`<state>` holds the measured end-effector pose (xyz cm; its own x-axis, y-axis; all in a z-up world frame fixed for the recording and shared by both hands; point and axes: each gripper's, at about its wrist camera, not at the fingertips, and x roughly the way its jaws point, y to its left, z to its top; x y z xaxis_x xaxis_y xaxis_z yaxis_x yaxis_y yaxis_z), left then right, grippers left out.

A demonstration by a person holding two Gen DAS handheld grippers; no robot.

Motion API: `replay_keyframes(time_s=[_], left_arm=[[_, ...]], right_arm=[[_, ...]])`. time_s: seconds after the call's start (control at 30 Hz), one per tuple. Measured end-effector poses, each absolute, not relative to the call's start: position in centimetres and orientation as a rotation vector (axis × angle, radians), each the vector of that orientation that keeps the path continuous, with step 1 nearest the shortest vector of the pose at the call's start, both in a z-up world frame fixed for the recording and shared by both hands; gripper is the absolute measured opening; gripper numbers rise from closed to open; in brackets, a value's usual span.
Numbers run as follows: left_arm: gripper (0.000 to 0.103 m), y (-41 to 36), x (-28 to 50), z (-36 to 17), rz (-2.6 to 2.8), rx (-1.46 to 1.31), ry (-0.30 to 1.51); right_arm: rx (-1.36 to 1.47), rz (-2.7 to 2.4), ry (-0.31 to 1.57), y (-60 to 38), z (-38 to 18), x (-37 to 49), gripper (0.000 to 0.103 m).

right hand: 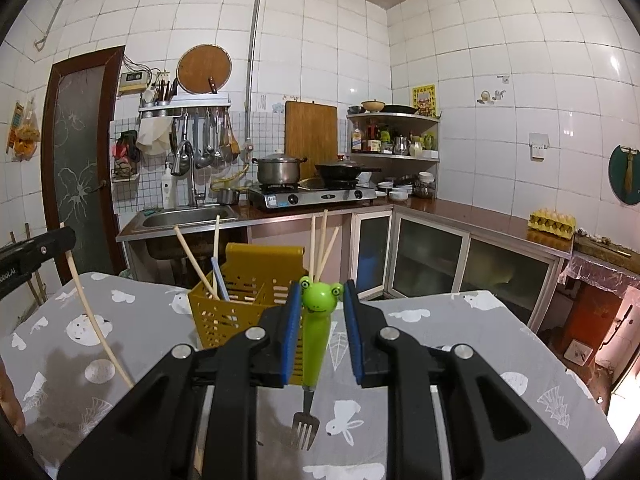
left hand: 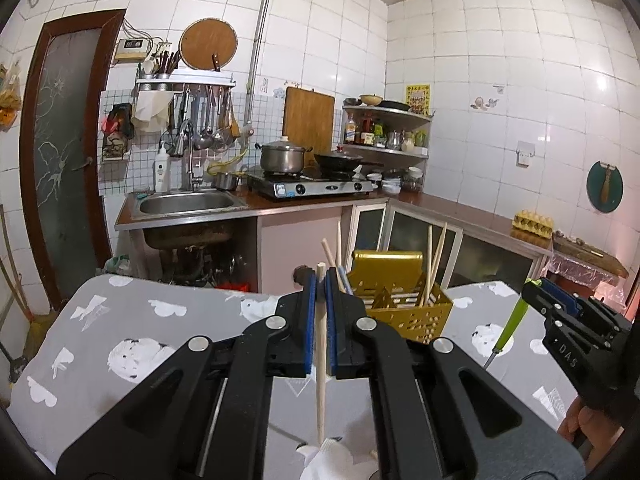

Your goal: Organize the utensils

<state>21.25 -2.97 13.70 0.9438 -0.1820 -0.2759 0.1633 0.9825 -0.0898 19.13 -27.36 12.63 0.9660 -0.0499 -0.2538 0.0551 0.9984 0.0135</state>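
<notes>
A white-tiled kitchen was seen behind, with a steel sink, a gas stove carrying a lidded pot, and a corner shelf of bottles. In front, the bench was covered with a grey cloth printed with white animal shapes.

Near the middle of the bench stood the yellow utensil caddy, perforated and divided into compartments, with several chopsticks already leaning inside it on both sides.

In the left wrist view, the left gripper was closed on a single pale chopstick. The stick was pinched between the blue pads close to the fingertips, its top end poking just above them and the long remainder hanging down toward the camera. The caddy was seen just beyond and to the right of those fingers.

In the right wrist view, the right gripper was clamped around the green frog-headed fork. The frog face was held level with the fingertips, the green handle ran down between the pads, and the metal tines pointed downward above the cloth, apart from it as far as could be judged. The caddy was placed directly behind and slightly left of the fork.

Both utensils were held upright, outside the caddy.
</notes>
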Motion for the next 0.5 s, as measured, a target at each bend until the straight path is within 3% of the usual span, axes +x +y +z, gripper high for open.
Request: replay_keyframes(time_s=[0.5], left_arm=[[0.004, -5.1, 24.3, 21.4, -0.249, -0.083, 0.179]], right_arm=[[0.040, -0.027, 0.181, -28.0, 19.6, 22.6, 0.022]])
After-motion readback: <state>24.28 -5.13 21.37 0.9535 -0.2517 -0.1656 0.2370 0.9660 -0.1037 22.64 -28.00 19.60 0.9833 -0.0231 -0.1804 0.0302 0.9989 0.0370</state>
